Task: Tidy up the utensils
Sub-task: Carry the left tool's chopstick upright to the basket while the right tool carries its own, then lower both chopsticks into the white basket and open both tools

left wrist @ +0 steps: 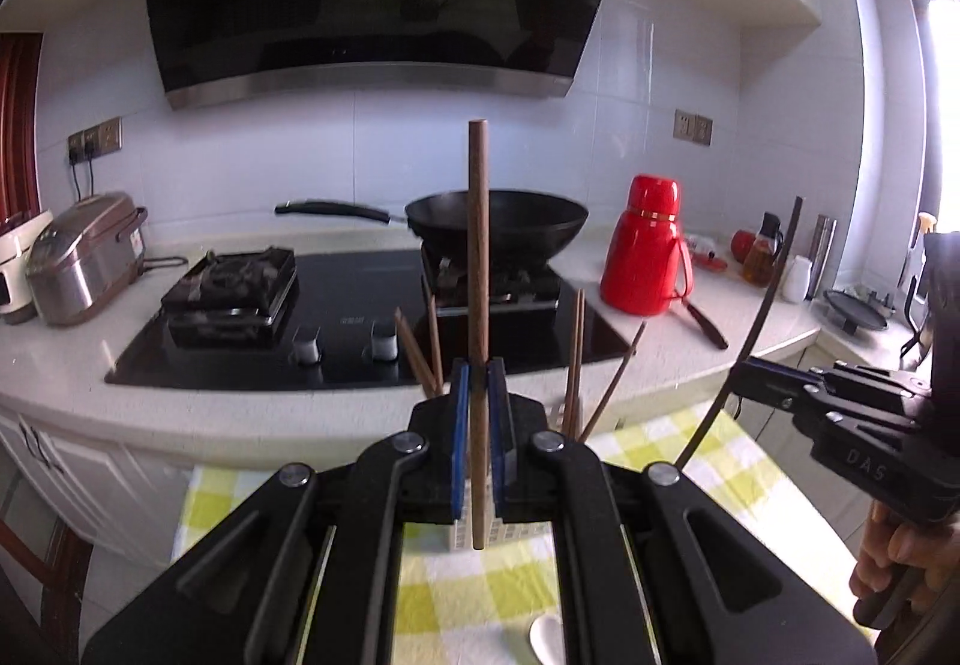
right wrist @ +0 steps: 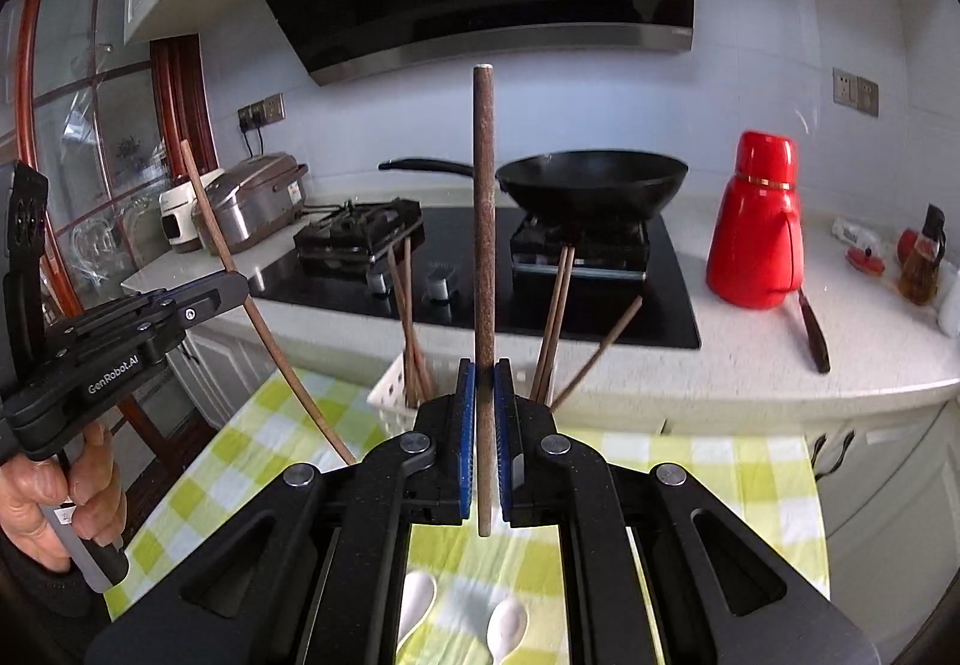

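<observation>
While each gripper clamps one brown chopstick upright, both sticks hang above the green-checked cloth [left wrist: 456, 593], well short of the white slotted basket [right wrist: 390, 395].

Left gripper [left wrist: 478, 383]: blue-padded fingers closed on the left-held chopstick [left wrist: 478, 245] a little below mid-length; its lower tip hangs free under the pads and its top stands against the wall tiles. Right gripper [right wrist: 485, 383]: fingers closed on the right-held chopstick [right wrist: 483, 221] the same way, lower tip free under the pads.

Basket stands on the cloth near its far edge, close against the worktop [right wrist: 780, 353] front. Chopsticks already in basket [right wrist: 555, 323] lean outward in two clusters, left and right, with an open gap between them.

Two white spoons [right wrist: 507, 626] lie on the cloth under the right gripper.

Pose: both grippers point roughly level toward the stove, side by side and apart. In the right wrist view the person's left hand [right wrist: 54, 503] wraps the left gripper's handle.

On the worktop beyond: black wok [right wrist: 591, 182] on the right burner, red thermos [right wrist: 757, 227] right of the hob, rice cooker [left wrist: 84, 257] at far left.
</observation>
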Demonstrator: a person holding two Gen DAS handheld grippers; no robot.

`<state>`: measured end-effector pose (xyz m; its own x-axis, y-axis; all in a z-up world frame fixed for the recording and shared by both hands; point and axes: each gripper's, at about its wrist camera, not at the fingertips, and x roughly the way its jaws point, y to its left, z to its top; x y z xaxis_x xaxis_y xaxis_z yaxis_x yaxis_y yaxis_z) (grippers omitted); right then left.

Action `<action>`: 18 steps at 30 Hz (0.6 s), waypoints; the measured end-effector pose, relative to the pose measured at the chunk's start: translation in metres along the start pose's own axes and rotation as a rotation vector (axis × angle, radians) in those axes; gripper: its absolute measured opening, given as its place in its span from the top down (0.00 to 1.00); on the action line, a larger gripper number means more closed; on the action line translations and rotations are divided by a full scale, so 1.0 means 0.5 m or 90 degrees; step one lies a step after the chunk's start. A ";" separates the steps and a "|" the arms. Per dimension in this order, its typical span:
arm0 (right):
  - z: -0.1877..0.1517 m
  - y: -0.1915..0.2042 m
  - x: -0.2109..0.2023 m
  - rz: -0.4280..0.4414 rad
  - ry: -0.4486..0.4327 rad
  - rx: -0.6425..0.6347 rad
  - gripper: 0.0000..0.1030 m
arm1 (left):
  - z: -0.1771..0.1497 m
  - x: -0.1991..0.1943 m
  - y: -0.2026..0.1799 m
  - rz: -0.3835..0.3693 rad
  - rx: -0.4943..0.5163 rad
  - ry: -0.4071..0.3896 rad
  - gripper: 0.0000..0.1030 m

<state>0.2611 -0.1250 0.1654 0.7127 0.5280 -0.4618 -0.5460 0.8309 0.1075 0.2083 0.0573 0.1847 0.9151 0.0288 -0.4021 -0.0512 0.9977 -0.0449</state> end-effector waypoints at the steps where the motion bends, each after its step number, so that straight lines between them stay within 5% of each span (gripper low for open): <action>1: 0.011 -0.001 0.003 -0.001 -0.004 -0.002 0.93 | 0.014 0.003 -0.004 -0.003 0.002 -0.007 0.94; 8: 0.067 -0.002 0.064 -0.003 -0.004 -0.015 0.93 | 0.080 0.067 -0.018 -0.020 -0.009 -0.009 0.94; 18: 0.072 -0.004 0.158 -0.003 0.022 -0.007 0.93 | 0.076 0.174 -0.003 -0.015 -0.024 0.023 0.94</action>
<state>0.3342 -0.0787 0.1603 0.6995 0.5179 -0.4924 -0.5475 0.8312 0.0964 0.3031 0.0605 0.1845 0.9012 0.0027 -0.4333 -0.0459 0.9949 -0.0893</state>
